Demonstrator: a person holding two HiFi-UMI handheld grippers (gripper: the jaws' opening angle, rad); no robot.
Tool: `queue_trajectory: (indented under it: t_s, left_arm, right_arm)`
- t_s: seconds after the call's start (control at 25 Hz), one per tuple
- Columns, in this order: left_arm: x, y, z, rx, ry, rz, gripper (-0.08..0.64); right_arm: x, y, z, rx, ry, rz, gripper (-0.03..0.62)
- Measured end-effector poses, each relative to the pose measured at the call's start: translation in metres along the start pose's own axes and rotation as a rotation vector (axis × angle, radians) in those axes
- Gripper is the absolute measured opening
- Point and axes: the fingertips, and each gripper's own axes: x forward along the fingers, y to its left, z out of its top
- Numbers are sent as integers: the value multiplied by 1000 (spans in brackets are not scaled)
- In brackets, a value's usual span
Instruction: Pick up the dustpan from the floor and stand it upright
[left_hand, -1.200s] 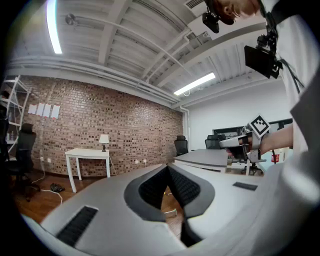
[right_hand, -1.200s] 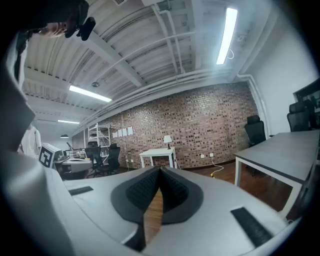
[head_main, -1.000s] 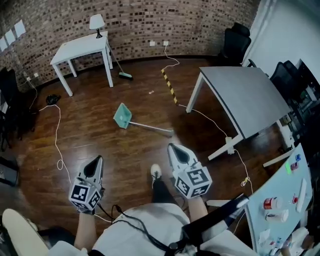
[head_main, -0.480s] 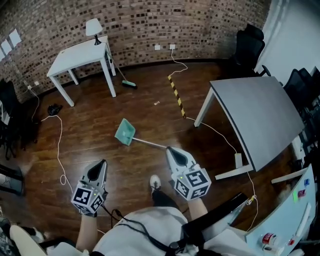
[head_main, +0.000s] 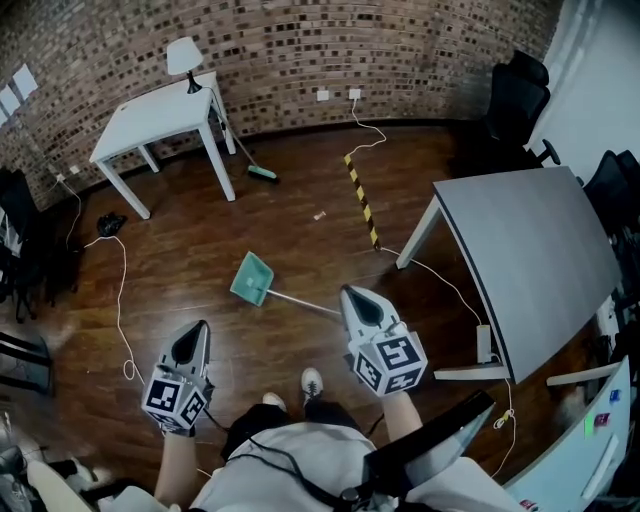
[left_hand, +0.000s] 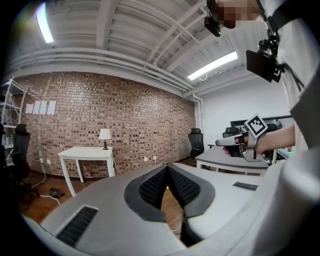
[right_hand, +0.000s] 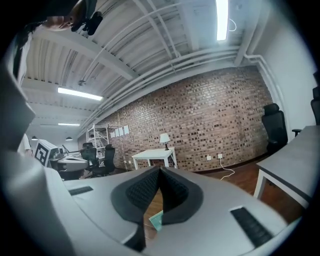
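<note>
Wooden floor (head_main: 180, 250) throughout. Grey table (head_main: 530, 250) at right, white table (head_main: 150, 110) by the brick wall. Teal dustpan (head_main: 251, 278) lies flat on floor, handle running toward right gripper (head_main: 352, 297). Right gripper and left gripper (head_main: 196, 332) both clenched, empty, held above the floor.

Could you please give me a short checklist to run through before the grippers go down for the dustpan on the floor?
1. Dustpan located: it lies flat on the wood floor, ahead of the person. ok.
2. Handle accessible: it runs from the pan toward the right gripper, with nothing lying on it. ok.
3. Right gripper ready to grasp: jaws are shut and empty, so they need opening. not ok.
4. Left gripper ready: jaws are shut and empty too. not ok.
5. White cable away from the dustpan: it lies off to the left, apart from it. ok.
6. Height of the grippers above the handle: cannot tell.
</note>
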Motion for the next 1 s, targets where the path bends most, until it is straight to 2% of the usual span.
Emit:
queue_trajectory:
  t_s: [0.16, 0.36, 0.48, 0.56, 0.64, 0.68, 0.76, 0.88, 1.0]
  left_arm:
    - [11, 13, -1, -7, 10, 16, -8]
    - [14, 30, -3, -26, 5, -5, -9]
    - [20, 38, -4, -15, 11, -17, -8]
    - [22, 43, -11, -16, 21, -31, -8]
    - [24, 48, -22, -20, 42, -53, -8]
    - [26, 51, -27, -20, 54, -68, -8]
    - [32, 54, -38, -13, 78, -103, -9]
    - [48, 60, -62, -9, 112, -158, -9]
    - [77, 68, -99, -9, 164, -202, -9]
  right_arm:
    - [5, -7, -10, 19, 26, -27, -17]
    - [7, -8, -16, 37, 41, -76, -18]
    - [11, -12, -25, 2, 67, -122, -20]
    - [16, -13, -45, -84, 121, -151, -17]
    - [20, -15, -77, -164, 191, -161, 29]
    - [21, -18, -94, -178, 223, -171, 32]
    - [16, -32, -127, -159, 266, -226, 32]
    - [-1, -60, -169, -74, 296, -332, 34]
    - [-7, -88, -216, -20, 350, -385, 34]
